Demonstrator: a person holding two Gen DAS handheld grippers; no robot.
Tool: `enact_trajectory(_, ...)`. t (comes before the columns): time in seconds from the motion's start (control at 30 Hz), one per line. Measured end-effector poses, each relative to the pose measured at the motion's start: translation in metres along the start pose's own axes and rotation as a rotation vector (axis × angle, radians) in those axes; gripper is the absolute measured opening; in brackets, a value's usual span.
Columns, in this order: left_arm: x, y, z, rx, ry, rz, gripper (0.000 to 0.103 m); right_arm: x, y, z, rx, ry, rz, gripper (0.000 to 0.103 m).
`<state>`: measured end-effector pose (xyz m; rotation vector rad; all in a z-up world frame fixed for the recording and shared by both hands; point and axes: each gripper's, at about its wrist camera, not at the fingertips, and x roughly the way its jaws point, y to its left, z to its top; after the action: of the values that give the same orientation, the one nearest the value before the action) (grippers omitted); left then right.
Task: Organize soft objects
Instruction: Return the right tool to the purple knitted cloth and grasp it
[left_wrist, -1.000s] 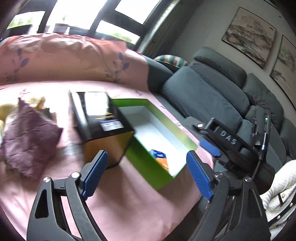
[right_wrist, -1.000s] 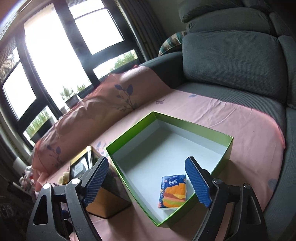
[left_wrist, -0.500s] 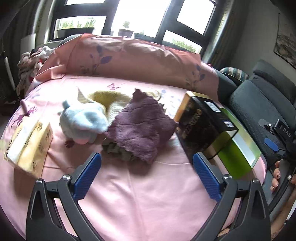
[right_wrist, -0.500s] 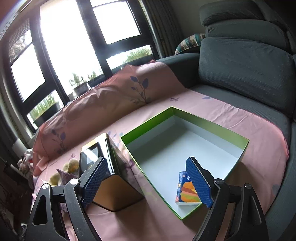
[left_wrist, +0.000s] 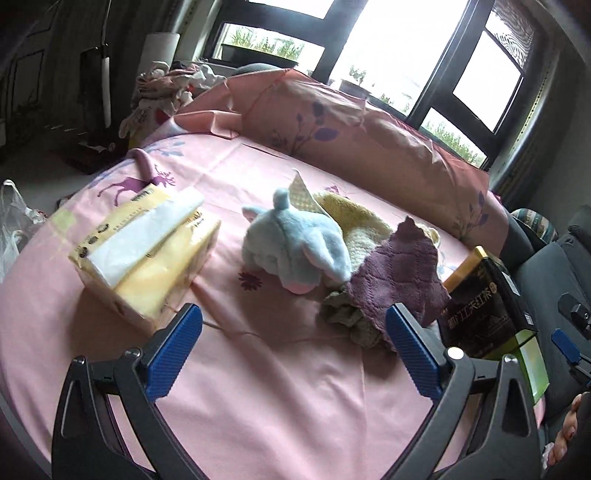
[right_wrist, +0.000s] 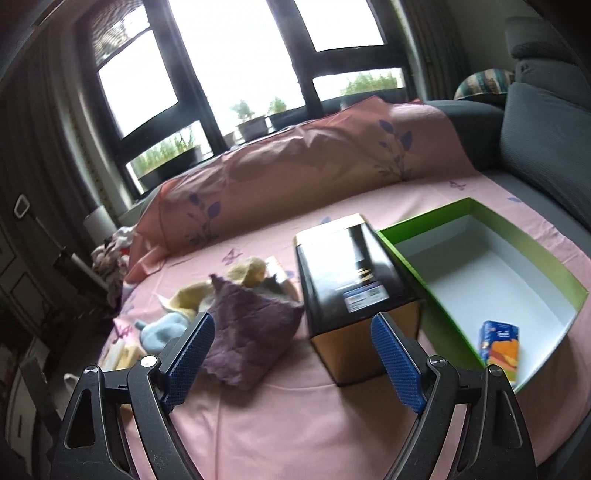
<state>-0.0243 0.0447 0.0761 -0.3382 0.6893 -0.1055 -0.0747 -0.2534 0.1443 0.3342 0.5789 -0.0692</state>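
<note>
Both grippers released above a pink bedsheet, soft items heaped at frame centre.

The left gripper (left_wrist: 293, 347) hangs unclenched and empty before the pale blue plush toy (left_wrist: 295, 247), purple quilted cloth (left_wrist: 399, 280) and yellow knitted cloth (left_wrist: 354, 221), probably lined up for a pick. The right gripper (right_wrist: 291, 354) is likewise spread, holding nothing. The open green-walled cardboard box (right_wrist: 524, 240), lower right, holds one small orange-and-blue tissue packet (right_wrist: 498, 347), apparently the collecting place. The black-and-gold tin (left_wrist: 480, 302) bears Chinese characters, too small to read surely.

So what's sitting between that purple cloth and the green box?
A black and gold box stands between the purple cloth and the open green box; the right wrist view shows it best.
</note>
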Motion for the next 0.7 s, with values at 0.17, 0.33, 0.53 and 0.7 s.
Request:
enact_trajectory(0.17, -0.01, 0.011, 0.002, 0.045, -0.064, 0.044, 0.099, 0.04, 0.041, -0.013, -0.055, 0.116, 0.07, 0.087)
enact_trajectory(0.33, -0.015, 0.017, 0.006, 0.045, -0.093, 0.074, 0.099, 0.092, 0.073, -0.019, -0.063, 0.26, 0.118, 0.087)
enact_trajectory(0.53, -0.011, 0.021, 0.006, 0.041, -0.078, 0.096, 0.099, 0.165, 0.096, -0.039, -0.156, 0.374, -0.035, 0.067)
enact_trajectory(0.7, -0.011, 0.018, 0.006, 0.056, -0.071, 0.096, 0.099, 0.181, 0.078, -0.046, -0.095, 0.377, -0.047, 0.032)
